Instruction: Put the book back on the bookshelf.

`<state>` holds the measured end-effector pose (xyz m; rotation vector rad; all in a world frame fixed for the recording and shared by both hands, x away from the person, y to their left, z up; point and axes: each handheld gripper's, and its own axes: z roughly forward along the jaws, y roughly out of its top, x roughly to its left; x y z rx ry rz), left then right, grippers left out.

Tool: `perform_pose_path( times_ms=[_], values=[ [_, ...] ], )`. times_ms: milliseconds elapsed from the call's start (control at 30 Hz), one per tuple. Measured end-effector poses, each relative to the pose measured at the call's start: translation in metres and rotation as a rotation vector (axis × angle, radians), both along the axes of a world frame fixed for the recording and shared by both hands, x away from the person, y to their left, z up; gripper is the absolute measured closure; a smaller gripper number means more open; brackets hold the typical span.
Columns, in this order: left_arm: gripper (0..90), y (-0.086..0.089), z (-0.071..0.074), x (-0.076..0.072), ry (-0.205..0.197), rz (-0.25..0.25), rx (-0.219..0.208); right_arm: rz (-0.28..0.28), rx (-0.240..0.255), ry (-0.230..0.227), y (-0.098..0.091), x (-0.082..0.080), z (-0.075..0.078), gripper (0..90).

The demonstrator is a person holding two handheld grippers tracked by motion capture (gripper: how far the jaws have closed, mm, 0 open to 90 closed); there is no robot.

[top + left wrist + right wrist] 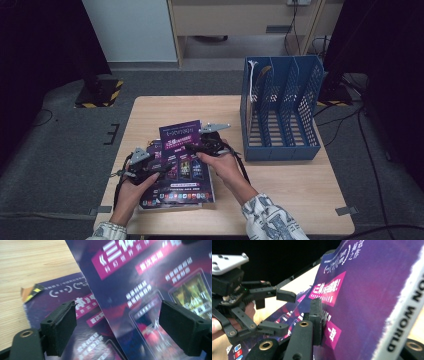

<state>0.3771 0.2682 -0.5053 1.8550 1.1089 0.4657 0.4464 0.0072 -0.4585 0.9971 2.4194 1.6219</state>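
The right gripper [192, 148] has its fingers [315, 322] clamped on the edge of a purple magazine [182, 155], one pad pressed flat against the printed cover in the right gripper view. The magazine rises steeply from these fingers, its cover tilted up and its white spine with black lettering running past the fingers' right side in that view. In the high view the held magazine lies slanted just in front of the right hand [222, 167], its far edge lifted off the stack beneath it.

The left gripper [159, 170] has its fingers [60, 328] apart, with nothing pressed between them. In the left gripper view the raised magazine's lower cover crosses the gap between these fingers, and one pad sits over the second magazine [62, 293] that lies flat under it. Whether either pad touches paper there cannot be told. The left hand [132, 185] holds this gripper at the near left corner of the stack.

Both magazines rest on the wooden worktop [150, 110], near the person's side. A blue file rack [280, 107] with upright dividers stands well apart, beyond the right fingers towards the far right of the worktop.
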Motion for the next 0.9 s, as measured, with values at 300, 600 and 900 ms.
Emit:
perform_pose_path(
  times_ms=[300,600,900],
  values=[
    [13.5,-0.004,-0.003,-0.001,0.025,-0.038,-0.002,-0.005,0.030,-0.062,-0.009,-0.005,0.005,77.1],
    [12.4,-0.010,-0.002,-0.001,0.016,-0.071,0.013,-0.022,0.063,-0.097,-0.018,-0.012,0.009,77.5],
    [12.2,-0.011,-0.003,-0.001,0.027,-0.079,0.013,-0.028,0.076,-0.118,-0.020,-0.012,0.013,77.8]
  ],
)
